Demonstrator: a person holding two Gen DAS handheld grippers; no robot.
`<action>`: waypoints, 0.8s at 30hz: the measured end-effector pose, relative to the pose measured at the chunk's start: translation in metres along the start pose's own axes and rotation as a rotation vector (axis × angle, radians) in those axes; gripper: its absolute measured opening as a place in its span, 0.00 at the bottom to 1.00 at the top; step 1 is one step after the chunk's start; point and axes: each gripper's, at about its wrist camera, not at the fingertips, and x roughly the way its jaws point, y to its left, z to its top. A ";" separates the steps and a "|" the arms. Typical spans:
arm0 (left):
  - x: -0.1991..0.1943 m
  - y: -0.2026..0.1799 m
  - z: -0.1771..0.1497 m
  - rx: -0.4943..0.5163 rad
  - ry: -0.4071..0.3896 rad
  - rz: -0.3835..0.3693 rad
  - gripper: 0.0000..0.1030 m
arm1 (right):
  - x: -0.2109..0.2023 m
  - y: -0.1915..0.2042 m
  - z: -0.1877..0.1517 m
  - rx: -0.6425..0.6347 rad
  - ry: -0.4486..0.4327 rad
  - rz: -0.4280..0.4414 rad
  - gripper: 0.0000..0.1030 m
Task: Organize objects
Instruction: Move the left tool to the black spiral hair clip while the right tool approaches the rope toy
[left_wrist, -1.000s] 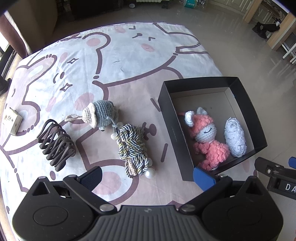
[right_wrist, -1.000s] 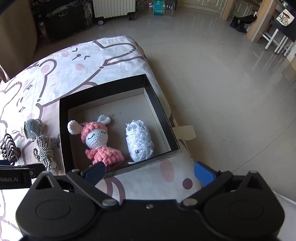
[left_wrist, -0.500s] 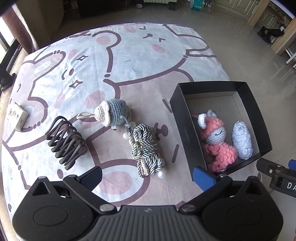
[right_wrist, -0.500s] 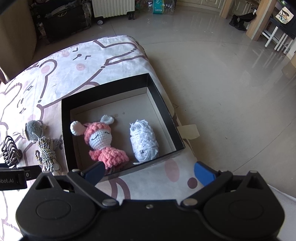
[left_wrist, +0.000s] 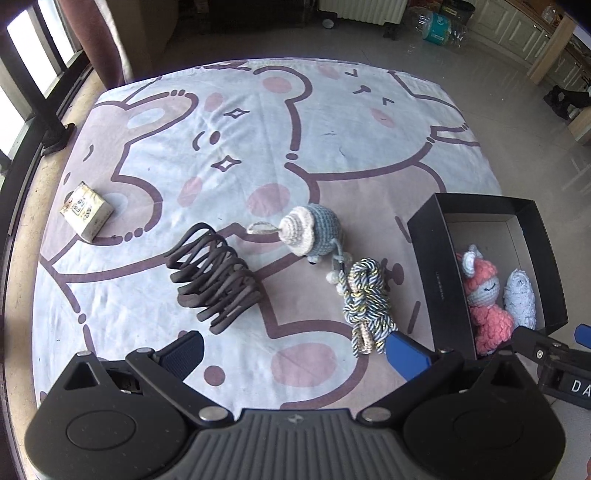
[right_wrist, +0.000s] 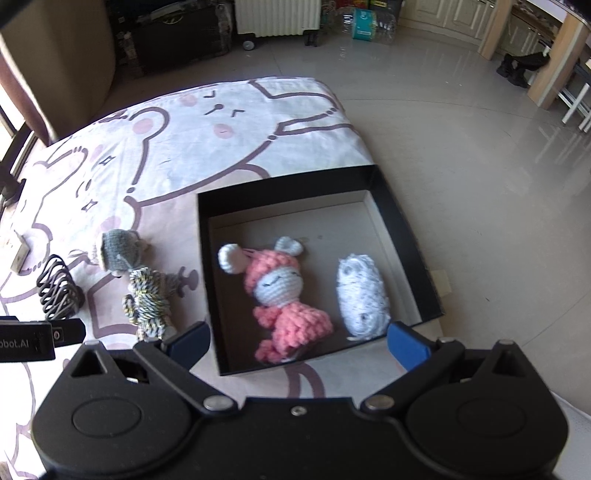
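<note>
A black box sits at the right edge of a bear-print cloth and holds a pink crochet doll and a white yarn bundle. On the cloth to its left lie a striped rope knot, a grey-blue crochet toy, a dark coiled clip and a small tan carton. My left gripper is open and empty, near the rope knot. My right gripper is open and empty, above the box's near wall.
The cloth covers a low surface; its right edge drops to a shiny tiled floor. A white radiator, dark furniture and wooden table legs stand far back. A dark railing runs along the left.
My left gripper's view has shifted left and back, bringing the coiled clip and carton toward the middle. My right gripper has closed in on the box. Nothing was grasped.
</note>
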 end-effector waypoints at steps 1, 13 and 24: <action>-0.001 0.005 0.000 -0.009 -0.003 0.002 1.00 | 0.000 0.005 0.000 -0.009 0.000 0.005 1.00; -0.014 0.054 -0.005 -0.080 -0.030 0.038 1.00 | -0.004 0.053 0.004 -0.085 -0.012 0.055 1.00; -0.024 0.084 -0.008 -0.139 -0.043 0.059 1.00 | -0.006 0.084 0.006 -0.124 -0.025 0.104 1.00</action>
